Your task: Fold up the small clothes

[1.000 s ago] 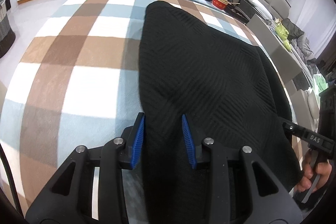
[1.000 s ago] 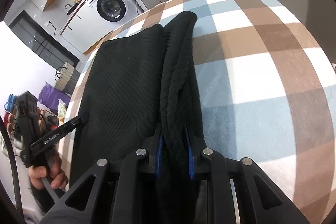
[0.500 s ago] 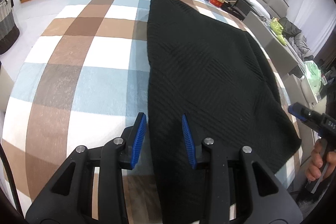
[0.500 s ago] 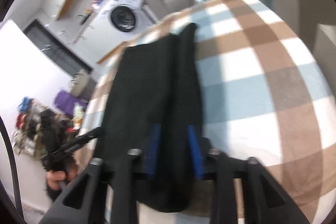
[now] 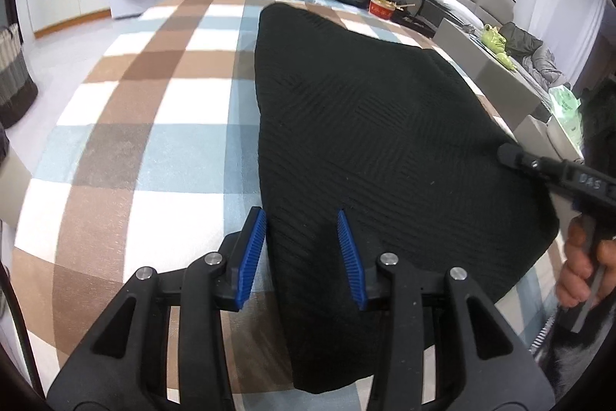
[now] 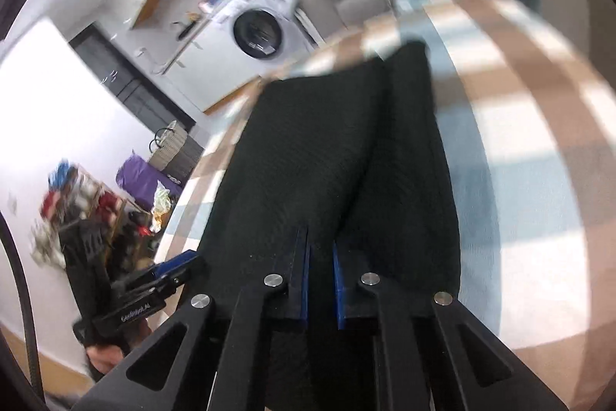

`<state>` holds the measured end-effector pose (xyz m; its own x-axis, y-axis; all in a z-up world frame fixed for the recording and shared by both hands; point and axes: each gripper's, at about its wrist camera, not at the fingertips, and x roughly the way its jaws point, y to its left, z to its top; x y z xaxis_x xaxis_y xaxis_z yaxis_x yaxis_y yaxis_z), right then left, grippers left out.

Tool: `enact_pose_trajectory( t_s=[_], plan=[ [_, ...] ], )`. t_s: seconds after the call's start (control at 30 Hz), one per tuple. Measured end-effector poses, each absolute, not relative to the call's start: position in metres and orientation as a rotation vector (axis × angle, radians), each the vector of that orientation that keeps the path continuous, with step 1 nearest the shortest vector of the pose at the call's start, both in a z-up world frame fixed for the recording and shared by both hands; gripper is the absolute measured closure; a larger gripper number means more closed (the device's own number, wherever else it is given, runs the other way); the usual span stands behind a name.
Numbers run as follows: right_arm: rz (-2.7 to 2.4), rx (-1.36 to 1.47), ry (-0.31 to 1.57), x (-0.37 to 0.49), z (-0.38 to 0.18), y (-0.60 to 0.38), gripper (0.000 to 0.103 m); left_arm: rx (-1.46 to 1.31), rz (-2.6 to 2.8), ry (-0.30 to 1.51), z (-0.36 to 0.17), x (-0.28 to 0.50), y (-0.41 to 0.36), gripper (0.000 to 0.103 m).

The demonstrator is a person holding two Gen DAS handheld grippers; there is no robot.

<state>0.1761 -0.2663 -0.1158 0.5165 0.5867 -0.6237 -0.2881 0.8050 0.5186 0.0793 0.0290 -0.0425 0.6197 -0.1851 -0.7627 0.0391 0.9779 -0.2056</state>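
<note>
The left tool (image 5: 302, 251) is hovering low over the near left edge of the black knit garment (image 5: 377, 141), its blue pads (image 5: 252, 253) standing moderately apart and widening, with cloth below the gap but nothing pinched. To do this fold well, I judge that it should be settling onto one clean edge layer before closing, so the side comes over square rather than bunched. The garment is lying flat on the checked blanket (image 5: 154, 126) covering the table, running away from the person, its far end narrowing to a rounded tip. Its surface is showing a ribbed, chevron-like weave; it looks thick and soft, likely to sag when lifted. In the right wrist view, which is blurred, a long fold is running along its right side. The right tool (image 6: 321, 270) is over the near hem, its jaws narrowing to a slim gap; whether they are catching fabric I cannot tell.
</note>
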Motion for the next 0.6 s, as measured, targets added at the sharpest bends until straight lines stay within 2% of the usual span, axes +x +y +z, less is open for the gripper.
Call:
enact_pose_trajectory(
  t_s=[0.17, 0.3, 0.37, 0.43, 0.6],
  plan=[
    [0.428, 0.258, 0.952, 0.178, -0.124, -0.265, 0.09, -0.164, -0.128, 0.857, -0.038, 0.068, 0.028, 0.067],
    [0.488, 0.329, 0.937, 0.162, -0.122, -0.286, 0.087, -0.148, -0.13, 0.821, -0.033, 0.053, 0.026, 0.067],
    [0.509, 0.324, 0.932, 0.153, -0.122, -0.287, 0.083, -0.13, -0.133, 0.798, -0.03, 0.046, 0.022, 0.061],
    [0.53, 0.319, 0.939, 0.146, -0.124, -0.286, 0.081, -0.125, -0.128, 0.78, -0.029, 0.04, 0.018, 0.051],
    [0.538, 0.277, 0.914, 0.14, -0.124, -0.282, 0.081, -0.094, -0.143, 0.769, -0.028, 0.031, 0.003, 0.048]
  ],
)
